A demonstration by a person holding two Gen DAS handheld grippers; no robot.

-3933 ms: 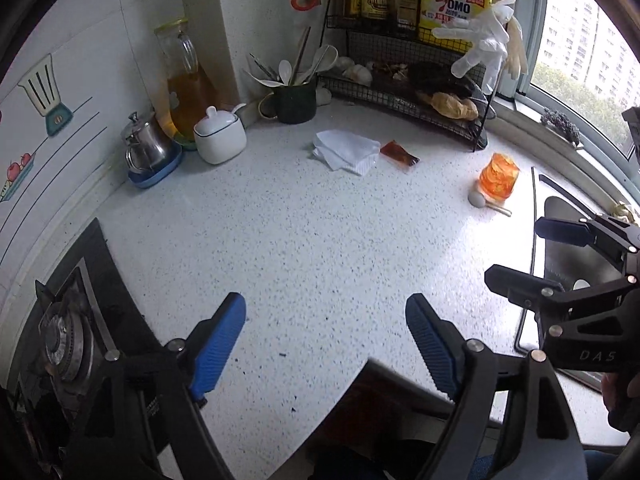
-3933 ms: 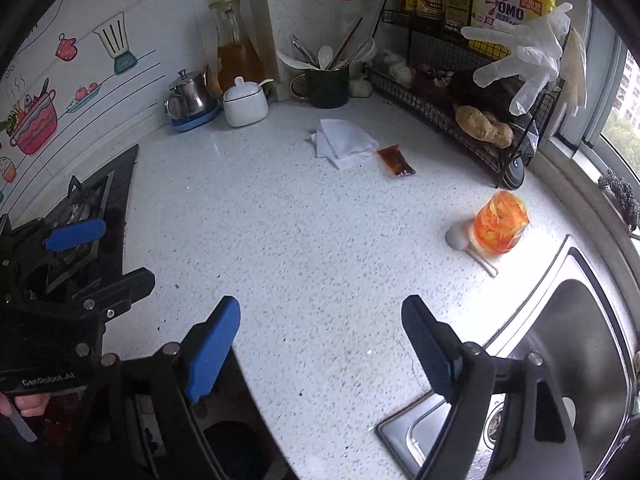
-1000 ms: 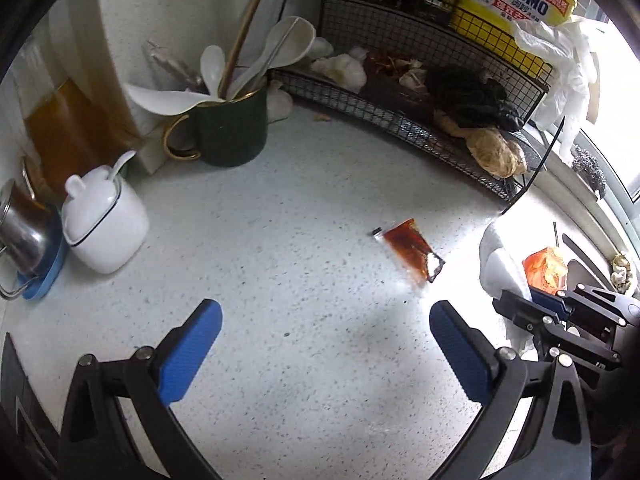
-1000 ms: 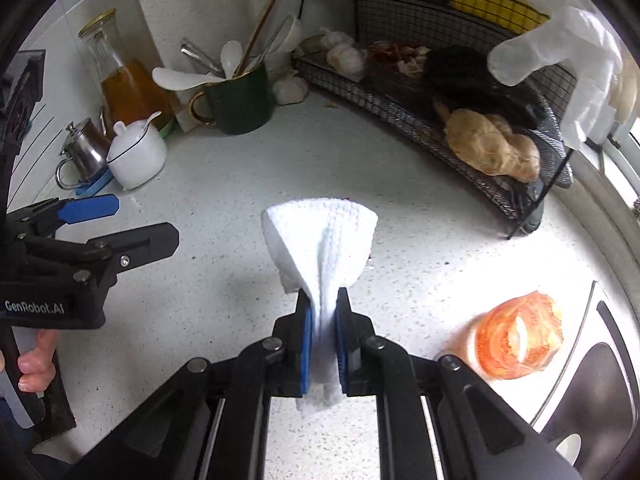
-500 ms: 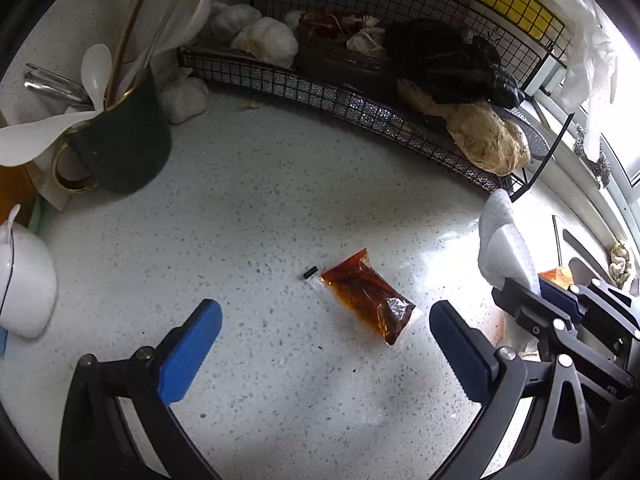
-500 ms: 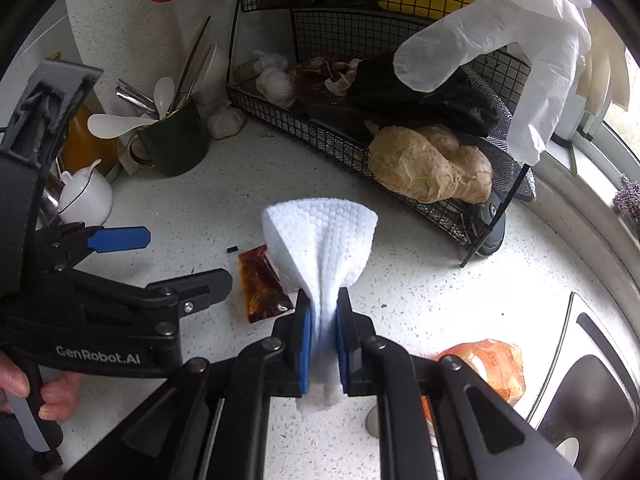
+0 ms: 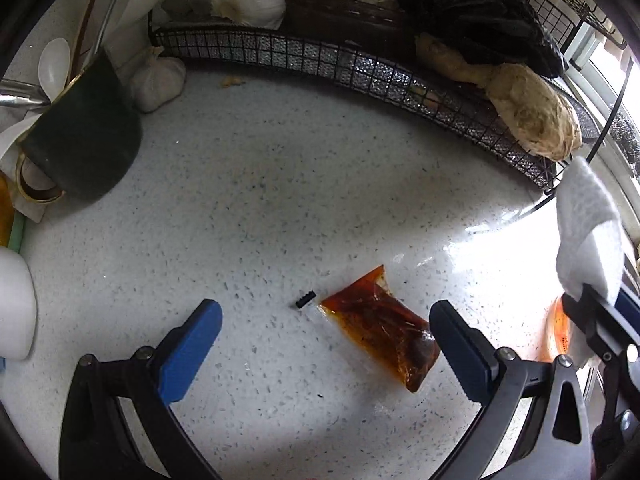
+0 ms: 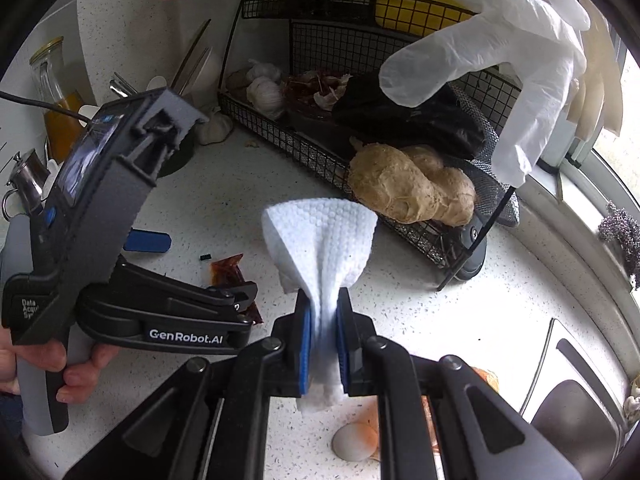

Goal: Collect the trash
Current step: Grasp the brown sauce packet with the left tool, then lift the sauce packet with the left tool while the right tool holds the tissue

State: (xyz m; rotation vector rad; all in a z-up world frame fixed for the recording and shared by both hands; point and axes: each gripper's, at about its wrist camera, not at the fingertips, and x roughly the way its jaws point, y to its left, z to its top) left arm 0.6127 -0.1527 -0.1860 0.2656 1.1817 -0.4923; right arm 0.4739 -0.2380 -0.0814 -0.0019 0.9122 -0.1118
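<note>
1. On the speckled white bench (image 7: 248, 184), the sauce packet (image 7: 380, 326) lies flat, long axis running diagonally from upper left to lower right in the left wrist view, darker lump at its lower-right end.
2. Left tool (image 7: 324, 344): jaws wide, nothing between the pads; packet sits between the fingers, close against the right one (image 7: 464, 348), well clear of the left one.
3. Small black torn strip (image 7: 305, 299) lies just beside the packet's upper-left end.
4. Right tool (image 8: 323, 338): jaws narrow, clamped on a white paper towel (image 8: 320, 236), which fans out above the pads and hangs a little below them.
5. Edges: the wire rack (image 7: 360, 64) curves along the back; a green mug (image 7: 84, 140) stands at the left. Bench between rack and packet is bare.
6. Right wrist view only: a hand (image 8: 60, 368) grips the left tool's handle; a white glove (image 8: 500, 56) hangs over the rack; the sink (image 8: 576, 408) sits at lower right.
7. Left wrist view only: the packet's full outline; in the right wrist view the left tool's arm covers most of it.
</note>
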